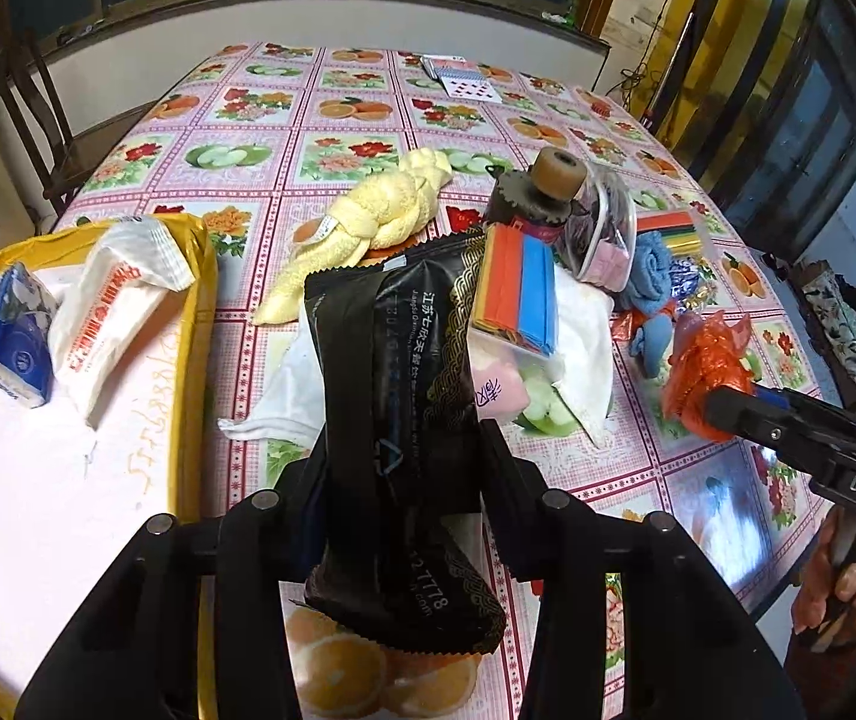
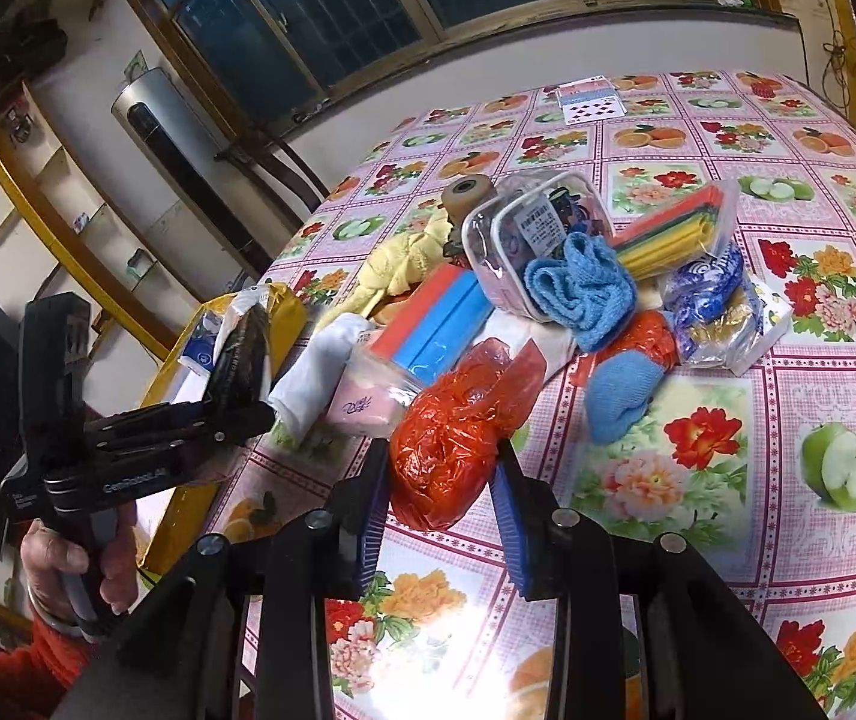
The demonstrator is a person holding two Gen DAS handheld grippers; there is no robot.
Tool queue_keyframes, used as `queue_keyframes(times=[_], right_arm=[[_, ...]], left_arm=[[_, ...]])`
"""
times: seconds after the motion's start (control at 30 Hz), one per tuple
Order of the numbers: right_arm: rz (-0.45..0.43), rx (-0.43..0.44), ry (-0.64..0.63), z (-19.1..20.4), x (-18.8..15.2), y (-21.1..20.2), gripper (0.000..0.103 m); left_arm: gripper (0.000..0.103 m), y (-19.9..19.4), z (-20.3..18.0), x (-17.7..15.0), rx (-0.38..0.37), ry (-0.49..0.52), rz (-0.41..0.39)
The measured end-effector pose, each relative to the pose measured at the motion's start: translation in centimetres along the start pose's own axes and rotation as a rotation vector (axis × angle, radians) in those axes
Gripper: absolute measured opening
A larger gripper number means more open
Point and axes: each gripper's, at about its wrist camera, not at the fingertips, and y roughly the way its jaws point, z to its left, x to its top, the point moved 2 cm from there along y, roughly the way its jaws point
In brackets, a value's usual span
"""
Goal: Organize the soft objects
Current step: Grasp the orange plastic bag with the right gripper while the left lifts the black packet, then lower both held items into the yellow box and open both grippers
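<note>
My left gripper (image 1: 407, 444) is shut on a black foil packet (image 1: 404, 360), held upright above the table just right of a yellow box (image 1: 188, 360). Inside the box lie a blue tissue pack (image 1: 14, 342) and a white one (image 1: 116, 312). My right gripper (image 2: 442, 456) is shut on a crumpled orange plastic bag (image 2: 457, 414) that touches the tablecloth. A yellow braided towel (image 1: 368, 216), a white cloth (image 1: 290, 384), a blue cloth (image 2: 583, 288) and a pink tissue pack (image 2: 362, 402) lie in the pile behind.
A clear pouch of hair ties (image 2: 523, 234), coloured sealing sticks (image 2: 673, 228), a tape roll (image 1: 553, 174) and a red-and-blue clip pack (image 1: 517, 294) sit among the pile. Playing cards (image 2: 589, 99) lie at the far edge. A wooden chair (image 1: 26, 120) stands beyond the table's left.
</note>
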Motion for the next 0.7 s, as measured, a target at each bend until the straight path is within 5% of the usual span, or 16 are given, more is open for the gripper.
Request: queue_keyframes(times=[0.1, 0.27, 0.47, 0.7], right_arm=[[0.003, 0.037, -0.016, 1.5, 0.6, 0.5, 0.034], [0.014, 0.113, -0.093, 6.6, 2.0, 2.5, 0.034], [0.047, 0.188, -0.163, 13.1, 3.1, 6.5, 0.034], [0.127, 0.219, -0.196, 19.0, 3.4, 12.5, 0.034]], left_arm=[[0.041, -2.7, 1.6, 0.1, 0.002, 0.008, -0.032], [0.041, -7.2, 8.8, -0.1, 0.148, -0.062, -0.099], [0.041, -6.7, 15.1, -1.8, 0.228, -0.163, -0.073], [0.041, -4.7, 17.7, -3.0, 0.240, -0.181, -0.029]])
